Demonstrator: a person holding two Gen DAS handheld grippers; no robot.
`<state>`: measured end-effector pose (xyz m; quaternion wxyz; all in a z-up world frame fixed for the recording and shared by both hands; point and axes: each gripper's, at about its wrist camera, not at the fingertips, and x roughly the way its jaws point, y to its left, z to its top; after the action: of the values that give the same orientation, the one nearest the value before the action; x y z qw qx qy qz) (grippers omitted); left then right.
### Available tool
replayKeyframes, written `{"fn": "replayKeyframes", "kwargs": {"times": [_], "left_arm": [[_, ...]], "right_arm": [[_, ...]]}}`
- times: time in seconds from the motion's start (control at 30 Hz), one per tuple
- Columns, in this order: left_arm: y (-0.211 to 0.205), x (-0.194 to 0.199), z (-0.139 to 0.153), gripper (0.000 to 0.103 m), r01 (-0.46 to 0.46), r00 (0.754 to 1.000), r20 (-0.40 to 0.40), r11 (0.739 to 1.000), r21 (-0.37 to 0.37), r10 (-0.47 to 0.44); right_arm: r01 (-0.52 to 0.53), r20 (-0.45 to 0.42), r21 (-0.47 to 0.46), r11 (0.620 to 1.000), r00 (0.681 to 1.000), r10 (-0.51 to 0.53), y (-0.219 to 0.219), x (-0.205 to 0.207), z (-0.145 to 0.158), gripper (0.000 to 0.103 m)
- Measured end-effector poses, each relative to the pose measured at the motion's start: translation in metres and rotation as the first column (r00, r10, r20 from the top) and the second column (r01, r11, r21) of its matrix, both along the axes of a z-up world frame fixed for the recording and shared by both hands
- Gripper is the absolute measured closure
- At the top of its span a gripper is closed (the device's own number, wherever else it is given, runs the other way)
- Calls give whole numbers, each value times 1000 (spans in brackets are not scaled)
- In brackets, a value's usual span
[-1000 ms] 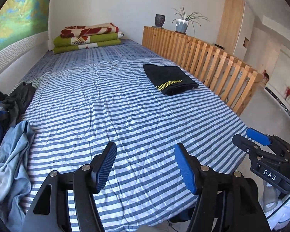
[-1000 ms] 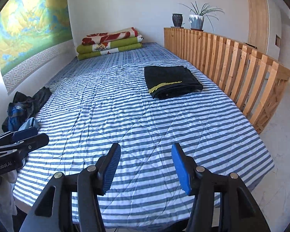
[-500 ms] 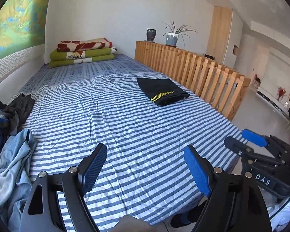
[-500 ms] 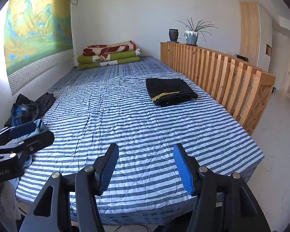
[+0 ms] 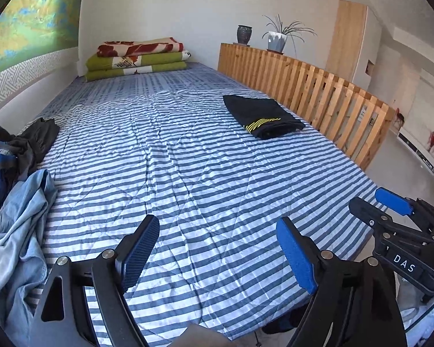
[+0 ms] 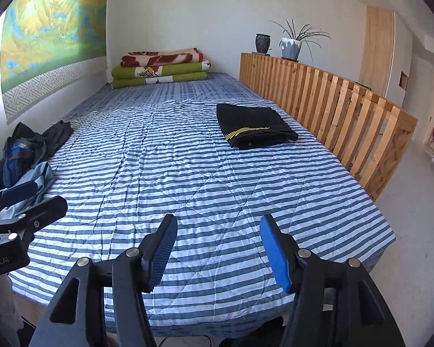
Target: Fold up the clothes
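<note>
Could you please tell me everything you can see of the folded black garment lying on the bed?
The folded black garment is a neat, flat rectangle of several layers of dark, matte fabric, with thin yellow stripes near its front edge. It lies flat on the blue-and-white striped bedcover, on the bed's right side beside the wooden slatted railing, without clearly touching it. Nothing rests on it, and neither hand-held gripper is near it. What kind of garment it is cannot be told.
</note>
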<state>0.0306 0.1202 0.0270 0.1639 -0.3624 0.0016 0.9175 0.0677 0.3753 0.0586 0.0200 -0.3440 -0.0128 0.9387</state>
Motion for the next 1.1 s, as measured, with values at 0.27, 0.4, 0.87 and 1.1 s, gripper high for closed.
{"fn": "replayKeyframes", "kwargs": {"times": [0.27,0.4,0.87,1.1], "left_arm": [[1,-4,-3,18,-10,1000,-8,1000,0,10],[3,-6,-6,18,-12,1000,-5,1000,-4,12],[3,-6,-8,18,-9,1000,-4,1000,1,9],[3,-5,-8,18,-6,1000,-6,1000,1,6]], "right_arm": [[8,0,-4,1000,1000,-8,5,-1,-2,47],[17,-5,-14,1000,1000,-17,9,-1,0,47],[11,5,-16,1000,1000,-11,8,1,-4,47],[13,15,-24,1000,1000,-13,8,1,-7,47]]}}
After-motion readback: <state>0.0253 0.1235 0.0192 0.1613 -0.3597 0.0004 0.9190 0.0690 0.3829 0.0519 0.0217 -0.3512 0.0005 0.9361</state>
